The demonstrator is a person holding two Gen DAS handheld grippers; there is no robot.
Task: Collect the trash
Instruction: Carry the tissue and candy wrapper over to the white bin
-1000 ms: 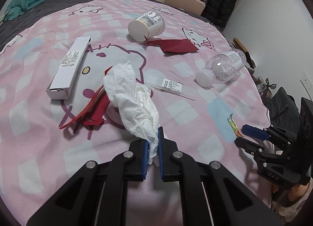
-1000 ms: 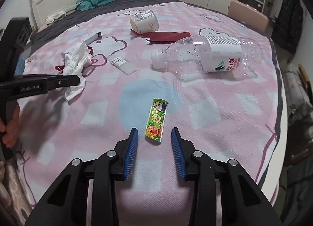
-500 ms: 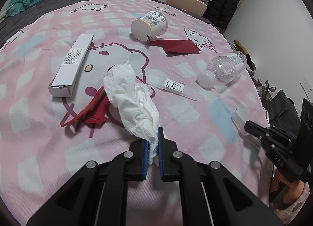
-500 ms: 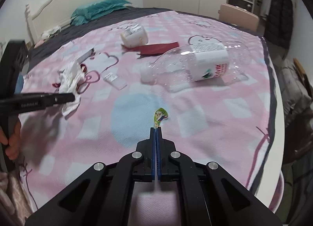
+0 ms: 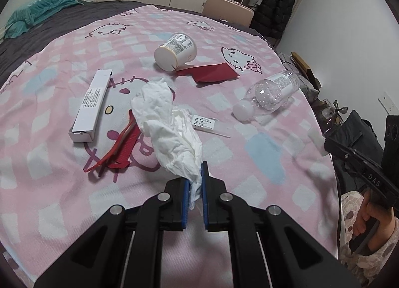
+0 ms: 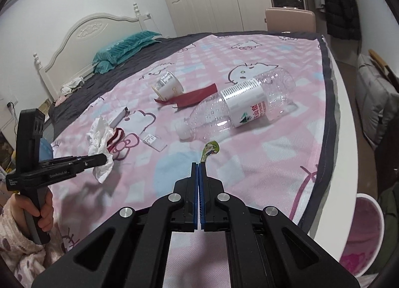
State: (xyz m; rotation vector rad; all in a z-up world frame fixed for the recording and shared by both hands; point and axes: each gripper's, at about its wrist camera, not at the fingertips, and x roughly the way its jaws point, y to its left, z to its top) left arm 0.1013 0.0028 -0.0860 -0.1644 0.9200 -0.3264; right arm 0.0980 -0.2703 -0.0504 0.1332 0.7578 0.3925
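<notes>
My left gripper is shut on a crumpled white tissue, held above the pink blanket; the tissue also shows in the right wrist view. My right gripper is shut on a small green cartoon wrapper, lifted off the blanket. On the blanket lie a clear plastic bottle, a white paper cup on its side, a dark red paper, a long white box, red strips and a small labelled plastic sleeve.
The pink Hello Kitty blanket covers a bed with a white headboard. A pink-lined white bin stands on the floor at the right below the bed edge. Bags and clutter lie beside the bed.
My right gripper closed on the green wrapper and lifted it off the blanket, rising and pulling back. My left gripper kept hold of the tissue and rose slightly.
</notes>
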